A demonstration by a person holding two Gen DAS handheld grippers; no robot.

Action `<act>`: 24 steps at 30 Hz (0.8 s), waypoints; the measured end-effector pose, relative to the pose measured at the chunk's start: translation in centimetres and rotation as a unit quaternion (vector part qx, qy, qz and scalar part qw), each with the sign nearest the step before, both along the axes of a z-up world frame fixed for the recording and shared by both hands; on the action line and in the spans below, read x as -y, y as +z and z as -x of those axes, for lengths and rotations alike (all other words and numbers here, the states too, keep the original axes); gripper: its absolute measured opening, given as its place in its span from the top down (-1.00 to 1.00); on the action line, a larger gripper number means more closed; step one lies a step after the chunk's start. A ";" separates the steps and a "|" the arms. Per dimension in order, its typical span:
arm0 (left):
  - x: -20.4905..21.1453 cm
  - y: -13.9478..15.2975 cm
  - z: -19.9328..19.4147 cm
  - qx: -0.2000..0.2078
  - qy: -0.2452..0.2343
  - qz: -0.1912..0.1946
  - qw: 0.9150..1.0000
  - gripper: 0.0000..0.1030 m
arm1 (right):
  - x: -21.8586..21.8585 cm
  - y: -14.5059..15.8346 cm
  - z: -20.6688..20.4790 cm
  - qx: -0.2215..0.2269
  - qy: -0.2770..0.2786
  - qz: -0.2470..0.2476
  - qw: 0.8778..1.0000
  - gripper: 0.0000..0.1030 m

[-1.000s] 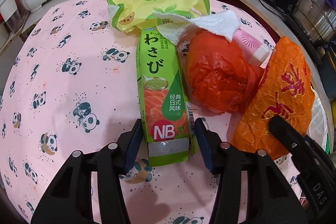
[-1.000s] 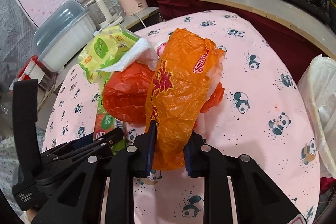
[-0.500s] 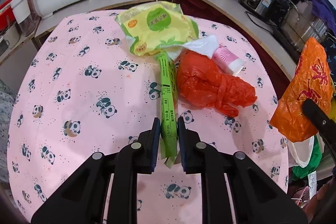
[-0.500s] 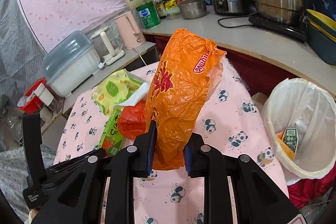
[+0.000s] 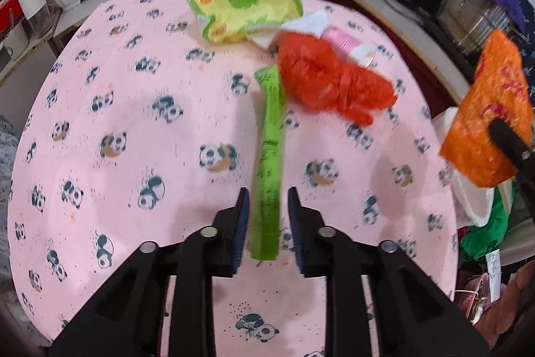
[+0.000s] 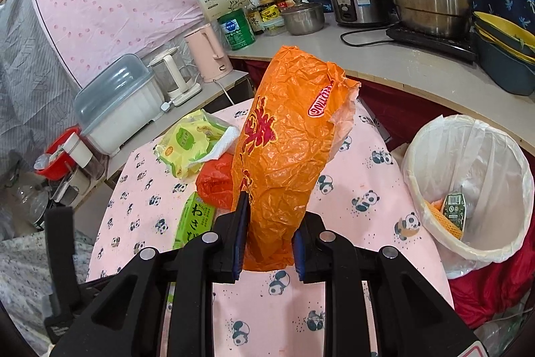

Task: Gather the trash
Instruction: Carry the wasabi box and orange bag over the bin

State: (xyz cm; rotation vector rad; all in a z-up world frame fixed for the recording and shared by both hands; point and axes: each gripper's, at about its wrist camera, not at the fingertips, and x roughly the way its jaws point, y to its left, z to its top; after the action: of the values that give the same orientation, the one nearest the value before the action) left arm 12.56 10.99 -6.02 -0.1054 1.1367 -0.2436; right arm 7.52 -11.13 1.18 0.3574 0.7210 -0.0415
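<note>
While pink panda-print surface [image 5: 117, 109] carries most trash, white-lined bin [image 6: 468, 183] stands beside its edge. Right gripper [image 6: 269, 240] fingers clamped on orange wrapper [image 6: 287, 149], held upright above surface, near bin. Left gripper [image 5: 267, 216] fingers have just been opening; green box [image 5: 267, 169] sits between them, pads not pressing it. Yellow packet [image 5: 240, 5] and red bag [image 5: 331, 82] lie beyond, close together.

Green box [image 5: 267, 163] upended — jaws just reopened.
</note>
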 end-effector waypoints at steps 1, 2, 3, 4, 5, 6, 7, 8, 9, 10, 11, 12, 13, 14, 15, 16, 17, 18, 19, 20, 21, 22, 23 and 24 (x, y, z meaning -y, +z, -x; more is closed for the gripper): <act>0.0 -0.5 0.0 -0.005 0.001 -0.001 1.000 0.16 | 0.0 -0.1 0.1 -0.001 0.000 0.000 1.000 0.58; 0.1 -1.0 0.0 -0.010 0.002 -0.006 1.000 0.06 | 0.0 -0.2 0.2 -0.001 0.000 0.000 1.000 0.58; 0.2 -1.5 -0.1 -0.014 0.003 -0.010 1.000 -0.06 | 0.0 -0.2 0.3 -0.002 0.000 0.000 1.000 0.58; 0.3 -1.9 -0.1 -0.016 0.004 -0.012 1.000 -0.15 | 0.1 -0.2 0.4 -0.002 0.000 0.000 1.000 0.58; 0.4 -2.4 -0.2 -0.019 0.006 -0.019 1.000 -0.18 | 0.1 -0.2 0.4 -0.002 0.000 0.000 1.000 0.58; 0.4 -2.8 -0.4 -0.021 0.007 -0.022 1.000 -0.18 | 0.2 -0.3 0.5 -0.002 -0.001 0.000 1.000 0.58; 0.5 -3.2 -0.5 -0.024 0.006 -0.022 0.999 -0.18 | 0.3 -0.3 0.5 -0.003 -0.002 0.000 1.000 0.58; 0.6 -3.5 -0.7 -0.027 0.005 -0.022 0.999 -0.18 | 0.3 -0.4 0.6 -0.003 -0.002 0.000 1.000 0.58; 0.7 -3.7 -0.8 -0.028 0.004 -0.022 0.999 -0.15 | 0.4 -0.4 0.6 -0.004 -0.003 0.000 1.000 0.58; 0.8 -3.8 -0.8 -0.028 0.001 -0.023 0.999 -0.02 | 0.5 -0.5 0.6 -0.005 -0.004 0.000 1.000 0.58; 1.0 -3.9 -0.9 -0.027 -0.002 -0.024 0.999 0.12 | 0.5 -0.6 0.6 -0.006 -0.005 0.000 1.000 0.58; 1.2 -3.8 -0.9 -0.027 -0.008 -0.022 0.999 0.48 | 0.6 -0.6 0.6 -0.007 -0.006 0.000 1.000 0.58; 1.3 -3.8 -0.9 -0.029 -0.014 -0.021 0.999 0.63 | 0.6 -0.7 0.6 -0.008 -0.007 0.000 1.000 0.58; 1.5 -3.6 -0.9 -0.027 -0.015 -0.019 0.999 0.63 | 0.7 -0.7 0.5 -0.008 -0.007 -0.001 1.000 0.58; 1.5 -3.2 -0.8 -0.018 -0.012 -0.022 1.000 0.64 | 0.8 -0.7 0.5 -0.008 -0.007 -0.001 1.000 0.58; 1.6 -2.7 -0.6 -0.006 -0.012 -0.028 1.000 0.64 | 0.8 -0.7 0.5 -0.008 -0.007 -0.001 1.000 0.58; 1.6 -2.3 -0.5 0.004 -0.011 -0.034 0.999 0.64 | 0.8 -0.6 0.5 -0.007 -0.008 -0.001 1.000 0.58; 1.6 -1.7 -0.3 0.014 -0.010 -0.038 0.999 0.65 | 0.8 -0.6 0.5 -0.006 -0.007 -0.002 1.000 0.58; 1.6 -1.2 -0.2 0.021 -0.008 -0.037 0.999 0.65 | 0.7 -0.5 0.5 -0.006 -0.007 -0.002 1.000 0.58; 1.5 -0.6 -0.2 0.028 -0.007 -0.036 0.999 0.65 | 0.7 -0.4 0.5 -0.004 -0.006 -0.002 1.000 0.58; 1.5 0.0 0.0 0.035 -0.006 -0.033 0.999 0.65 | 0.6 -0.3 0.5 -0.003 -0.005 -0.002 1.000 0.58; 1.5 0.6 0.1 0.042 -0.005 -0.032 0.999 0.65 | 0.5 -0.2 0.6 -0.001 -0.004 -0.001 1.000 0.58; 1.5 1.2 0.3 0.050 -0.006 -0.031 0.998 0.65 | 0.5 -0.1 0.7 0.000 -0.003 -0.001 1.000 0.58; 1.6 2.0 0.5 0.059 -0.007 -0.029 0.998 0.65 | 0.5 0.0 0.8 0.001 -0.002 -0.001 1.000 0.58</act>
State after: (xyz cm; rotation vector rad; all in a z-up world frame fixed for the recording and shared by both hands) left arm 12.05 9.40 -4.03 -0.0306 1.0260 -0.2269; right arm 6.76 -11.63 1.14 0.3608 0.7175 -0.0442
